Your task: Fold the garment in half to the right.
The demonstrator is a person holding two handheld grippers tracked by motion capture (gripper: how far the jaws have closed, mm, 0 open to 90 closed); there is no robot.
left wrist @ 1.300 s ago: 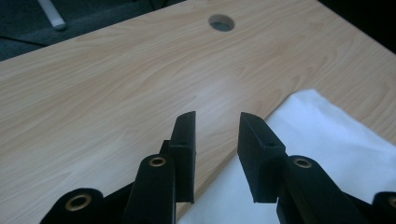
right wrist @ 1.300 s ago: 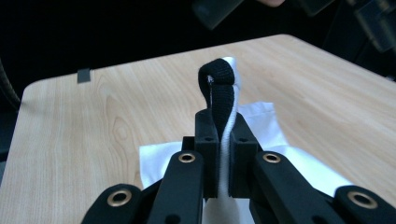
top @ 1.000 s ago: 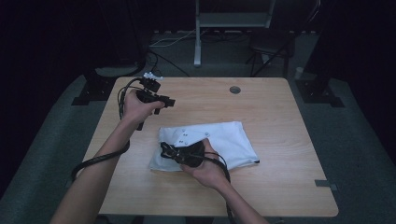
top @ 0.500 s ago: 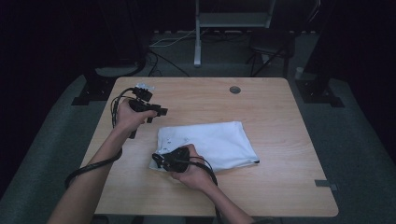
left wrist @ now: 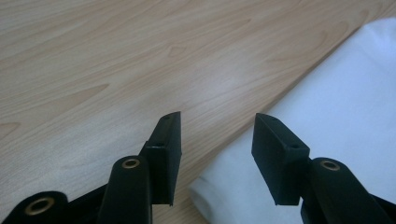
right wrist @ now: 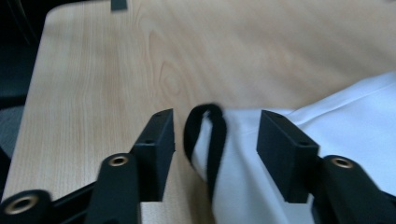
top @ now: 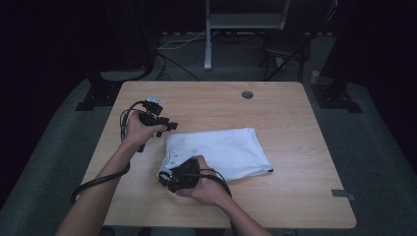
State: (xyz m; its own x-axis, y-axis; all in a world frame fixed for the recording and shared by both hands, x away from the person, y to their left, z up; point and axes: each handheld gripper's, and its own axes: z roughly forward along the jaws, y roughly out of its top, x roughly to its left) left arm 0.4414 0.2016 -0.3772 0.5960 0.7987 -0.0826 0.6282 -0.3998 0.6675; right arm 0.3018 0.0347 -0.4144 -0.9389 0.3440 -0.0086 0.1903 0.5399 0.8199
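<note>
A folded white cloth lies flat in the middle of the wooden table. My left gripper hovers at the cloth's far left corner. In the left gripper view its jaws have just been opening; they stand apart over the cloth's rolled edge without touching it. My right gripper is at the cloth's near left corner. Its jaws have also just been opening, and a black loop on the cloth's corner stands loose between the pads.
A round cable hole sits near the table's far edge. Black cables trail from both grippers toward the near edge. Bare wood stretches right of the cloth and along the left side. Dark stands and a chair base stand beyond the table.
My right hand slid left and nearer, from over the cloth to its near left corner, and its jaws parted. My left hand sank toward the table beside the cloth.
</note>
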